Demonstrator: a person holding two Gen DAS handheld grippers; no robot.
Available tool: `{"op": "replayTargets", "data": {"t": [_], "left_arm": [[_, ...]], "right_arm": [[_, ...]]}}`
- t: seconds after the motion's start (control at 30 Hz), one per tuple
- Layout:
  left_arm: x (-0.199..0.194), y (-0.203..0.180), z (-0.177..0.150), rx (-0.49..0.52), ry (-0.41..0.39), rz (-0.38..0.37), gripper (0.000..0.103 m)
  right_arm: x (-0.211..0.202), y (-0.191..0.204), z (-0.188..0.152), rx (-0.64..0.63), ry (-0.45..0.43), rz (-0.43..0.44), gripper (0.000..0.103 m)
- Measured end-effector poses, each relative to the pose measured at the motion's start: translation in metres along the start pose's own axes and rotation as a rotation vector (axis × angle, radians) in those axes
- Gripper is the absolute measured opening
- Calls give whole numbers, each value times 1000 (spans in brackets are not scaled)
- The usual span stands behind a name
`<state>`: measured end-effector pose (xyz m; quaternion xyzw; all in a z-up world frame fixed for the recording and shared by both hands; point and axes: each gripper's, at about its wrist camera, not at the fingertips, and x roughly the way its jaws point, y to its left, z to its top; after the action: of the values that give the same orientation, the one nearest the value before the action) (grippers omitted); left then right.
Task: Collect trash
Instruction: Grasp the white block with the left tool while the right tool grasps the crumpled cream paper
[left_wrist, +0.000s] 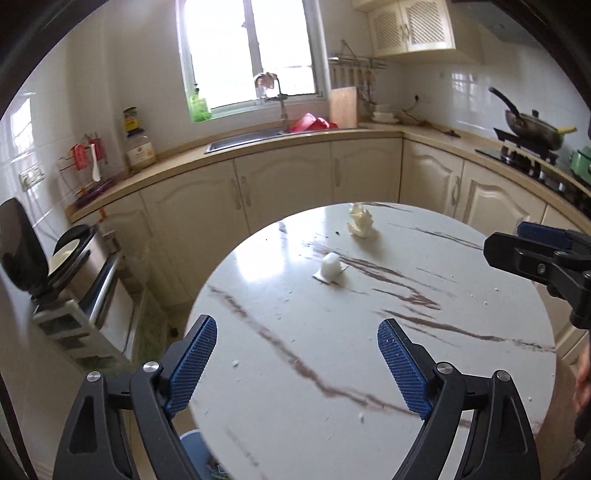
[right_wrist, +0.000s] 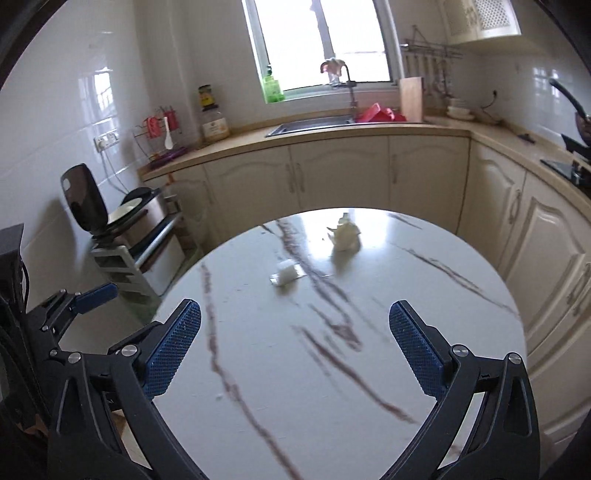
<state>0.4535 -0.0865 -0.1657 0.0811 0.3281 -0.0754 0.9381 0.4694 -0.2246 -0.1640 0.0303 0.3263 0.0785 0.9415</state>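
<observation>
Kitchen, round marble table (left_wrist: 369, 369). Crumpled paper (left_wrist: 360, 221), white scrap (left_wrist: 330, 267) far beyond wide, empty left gripper (left_wrist: 297, 365), right gripper (right_wrist: 295, 350).

Glossy marble-look round table (left_wrist: 369, 369), crumpled paper wad (left_wrist: 360, 221) at twelve o'clock, ribbed blue pads (left_wrist: 192, 365), matt black gripper frames, steel sink (left_wrist: 243, 140)

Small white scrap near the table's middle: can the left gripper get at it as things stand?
Probably yes: the left gripper is open and empty, and the table is bare up to the small white scrap.
</observation>
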Motion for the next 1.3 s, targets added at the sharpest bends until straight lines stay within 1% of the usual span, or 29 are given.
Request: {"op": "replayTargets", "data": {"t": [0.07,0.17,0.2,0.3,0.37,0.4,0.43,0.47,0.5,0.53,0.6,0.63,0.7,0.73,0.77,0.8,0.83,0.87,0.93,0.97,1.07,1.27,1.3], "left_arm": [[22,-6,9,14,19,-19,86],[65,-8,26,8,75,-47,85],[87,-3,35,-1,97,-60,85],[125,3,50,-15,141,-53,85],[145,1,53,2,159,-50,84],[161,3,60,9,173,-47,83],[174,2,64,12,186,-49,80],[189,0,69,16,206,-63,74],[208,3,80,16,220,-70,73],[219,4,84,13,232,-74,70],[240,9,93,9,243,-81,66],[247,11,96,10,250,-90,61],[262,15,101,9,264,-100,56],[268,16,104,5,260,-116,53],[283,24,107,2,263,-124,46],[287,27,109,-4,265,-141,41],[289,29,112,-4,268,-159,26],[290,30,112,5,263,-167,24],[290,30,112,46,245,-162,21],[287,30,111,49,245,-163,21],[279,42,107,20,235,-186,21],[265,59,96,5,221,-183,21],[264,62,95,4,219,-177,21]], "right_arm": [[10,-16,2,1,15,-14,103],[32,-34,5,-5,47,-40,103],[41,-39,7,-9,59,-51,103],[71,-52,13,-18,98,-67,103],[90,-59,16,-12,121,-68,103],[103,-64,19,-7,137,-69,103],[111,-68,20,-4,146,-68,103],[120,-70,21,-3,156,-70,103],[130,-73,22,-3,169,-72,103],[140,-76,24,-6,182,-72,103],[155,-81,28,-18,198,-75,103],[164,-83,30,-20,206,-78,103],[175,-87,34,-11,216,-69,103],[180,-89,36,-7,219,-71,103],[185,-90,38,-4,223,-74,103],[189,-91,40,0,227,-72,103],[193,-91,42,6,229,-69,103],[197,-91,44,9,232,-69,103],[204,-90,48,10,233,-64,103],[208,-90,51,7,233,-64,103],[223,-86,58,14,244,-52,103],[262,-79,70,27,269,-91,102],[266,-80,70,36,272,-101,100]]}}
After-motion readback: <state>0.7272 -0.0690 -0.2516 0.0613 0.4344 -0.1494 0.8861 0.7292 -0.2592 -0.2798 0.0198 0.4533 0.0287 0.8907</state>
